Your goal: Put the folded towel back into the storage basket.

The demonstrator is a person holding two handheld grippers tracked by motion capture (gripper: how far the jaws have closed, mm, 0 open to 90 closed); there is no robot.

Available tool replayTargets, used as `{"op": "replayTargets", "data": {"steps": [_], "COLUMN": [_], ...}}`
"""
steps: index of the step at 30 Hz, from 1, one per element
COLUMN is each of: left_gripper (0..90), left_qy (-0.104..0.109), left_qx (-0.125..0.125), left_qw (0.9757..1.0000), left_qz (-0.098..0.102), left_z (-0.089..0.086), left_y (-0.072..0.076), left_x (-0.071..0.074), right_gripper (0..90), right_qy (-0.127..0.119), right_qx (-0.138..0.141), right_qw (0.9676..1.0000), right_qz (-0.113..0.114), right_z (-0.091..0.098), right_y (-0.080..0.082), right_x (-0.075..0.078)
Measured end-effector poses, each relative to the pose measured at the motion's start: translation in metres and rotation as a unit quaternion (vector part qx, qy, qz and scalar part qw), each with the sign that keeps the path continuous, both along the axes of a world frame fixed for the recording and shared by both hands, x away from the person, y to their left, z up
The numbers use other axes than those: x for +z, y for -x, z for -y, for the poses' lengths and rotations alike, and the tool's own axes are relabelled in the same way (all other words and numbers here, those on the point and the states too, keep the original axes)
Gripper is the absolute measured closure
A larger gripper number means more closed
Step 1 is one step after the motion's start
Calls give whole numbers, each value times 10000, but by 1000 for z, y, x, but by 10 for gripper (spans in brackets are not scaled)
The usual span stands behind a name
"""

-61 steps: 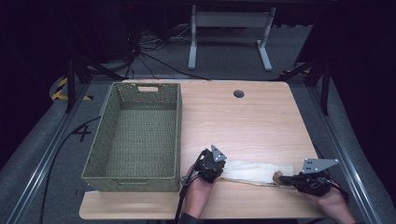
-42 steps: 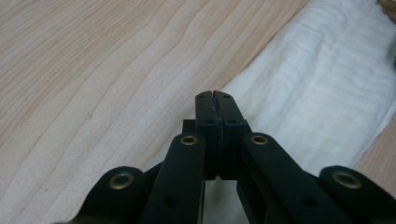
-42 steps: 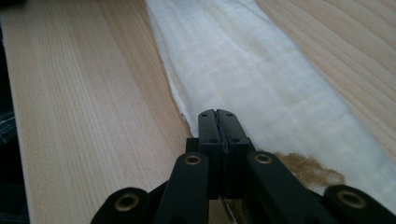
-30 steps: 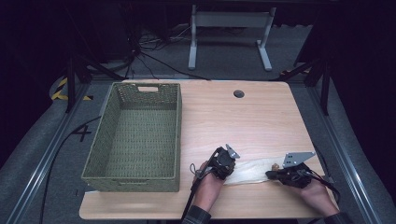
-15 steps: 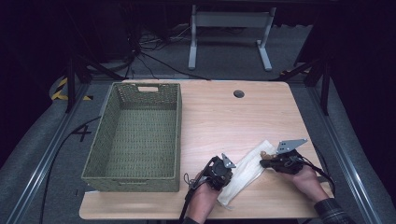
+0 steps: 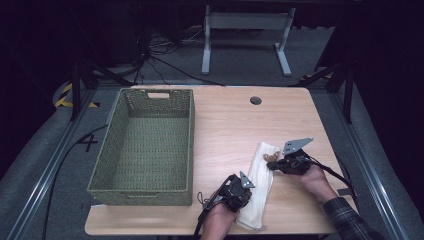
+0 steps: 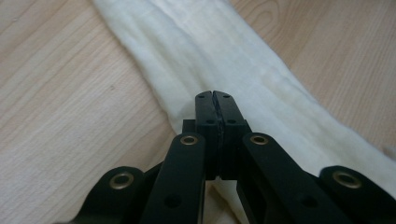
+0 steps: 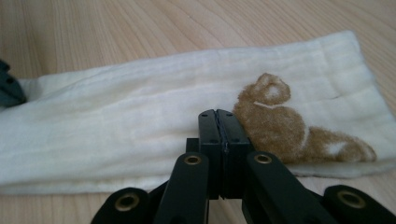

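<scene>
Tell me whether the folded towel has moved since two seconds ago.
Yes. The cream towel has swung from lying along the table's near edge to running diagonally, its far end now closer to the cable hole.

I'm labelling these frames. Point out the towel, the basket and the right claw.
towel (image 8: 140,130), right gripper view, plain cream middle.
basket (image 6: 191,145), high view, right wall.
right claw (image 8: 218,116), right gripper view, shut tips.

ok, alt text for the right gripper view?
The right gripper, jaws shut, sits at the near edge of a folded cream towel lying on a light wooden table; a brown animal motif is beside its tips.
</scene>
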State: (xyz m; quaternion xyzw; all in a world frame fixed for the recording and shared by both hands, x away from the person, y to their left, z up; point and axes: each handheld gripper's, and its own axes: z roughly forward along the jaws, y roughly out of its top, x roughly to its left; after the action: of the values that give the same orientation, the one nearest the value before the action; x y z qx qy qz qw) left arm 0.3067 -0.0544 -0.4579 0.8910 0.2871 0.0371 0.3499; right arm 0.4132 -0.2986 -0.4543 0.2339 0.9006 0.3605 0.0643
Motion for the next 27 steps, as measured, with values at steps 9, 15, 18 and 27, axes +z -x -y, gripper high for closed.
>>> {"op": "replayTargets", "data": {"steps": [9, 15, 18, 27], "left_gripper": [900, 898, 889, 670], "left_qy": [76, 118, 168, 56], "left_qx": [-122, -335, -346, -414], "left_qw": [9999, 9993, 9992, 9991], "left_qz": [-58, -141, -116, 49], "left_z": [5, 2, -2, -7], "left_y": [3, -4, -9, -39], "left_x": [-1, 2, 6, 22], "right_gripper": [900, 895, 854, 632], "right_qy": [50, -47, -207, -375], "right_qx": [223, 290, 403, 742], "right_qw": [9997, 9996, 9990, 9965], "right_qz": [30, 22, 12, -117], "right_z": [-18, -18, -16, -17], "right_y": [-14, -11, -1, 42], "right_x": [0, 4, 11, 18]}}
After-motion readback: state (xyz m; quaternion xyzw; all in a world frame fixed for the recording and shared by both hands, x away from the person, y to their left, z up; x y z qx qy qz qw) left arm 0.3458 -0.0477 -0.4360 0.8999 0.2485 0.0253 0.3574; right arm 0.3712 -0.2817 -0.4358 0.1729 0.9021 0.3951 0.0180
